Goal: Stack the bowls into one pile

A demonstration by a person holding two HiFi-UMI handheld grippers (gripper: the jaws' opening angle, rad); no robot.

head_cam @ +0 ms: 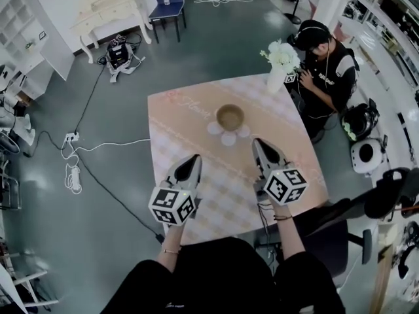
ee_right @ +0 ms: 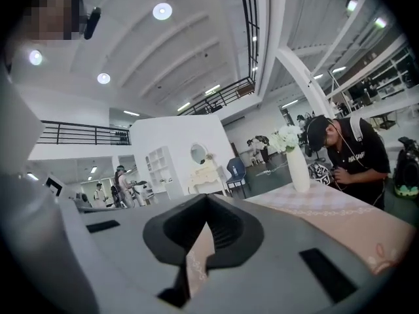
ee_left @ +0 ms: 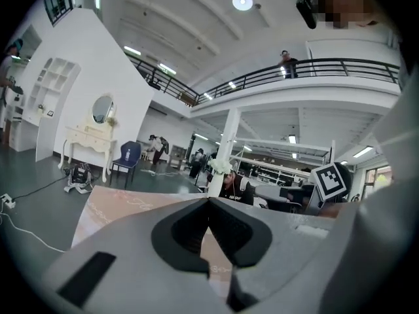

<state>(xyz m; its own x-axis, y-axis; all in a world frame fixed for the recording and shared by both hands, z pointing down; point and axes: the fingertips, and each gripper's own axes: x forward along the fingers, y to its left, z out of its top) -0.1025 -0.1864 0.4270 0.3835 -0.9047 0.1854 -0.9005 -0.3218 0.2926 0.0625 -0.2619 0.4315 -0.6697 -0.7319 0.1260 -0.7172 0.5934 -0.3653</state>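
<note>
Head view: a bench (head_cam: 190,113) under a pink checked cloth, with the bowls (head_cam: 230,117) near its middle, resting on a pale flower-shaped mat (head_cam: 228,135). From above they read as one brown round; how many are nested cannot be told. At the far right corner stands a white vase (head_cam: 277,78) of white flowers (head_cam: 281,54), and a seated person (head_cam: 327,70) in dark clothing leans in beside it. The left hand-held gripper (head_cam: 194,163) and the right hand-held gripper (head_cam: 260,146) are over the near half of the bench, one at each side. Both point toward the bowls but are apart from them. Each carries its marker cube at the rear.

Left gripper view: the left hand-held gripper (ee_left: 209,201) has its jaws closed tip to tip, with nothing between them. The cloth edge and the hall lie beyond.

Right gripper view: the right hand-held gripper (ee_right: 207,198) is likewise closed and empty. The vase (ee_right: 298,169) and the seated person (ee_right: 350,152) appear to the right, across the bench.

Surroundings, head view: grey floor, a blue chair (head_cam: 167,2), a white dressing table (head_cam: 111,12), and a power strip (head_cam: 71,137) with trailing cables.
</note>
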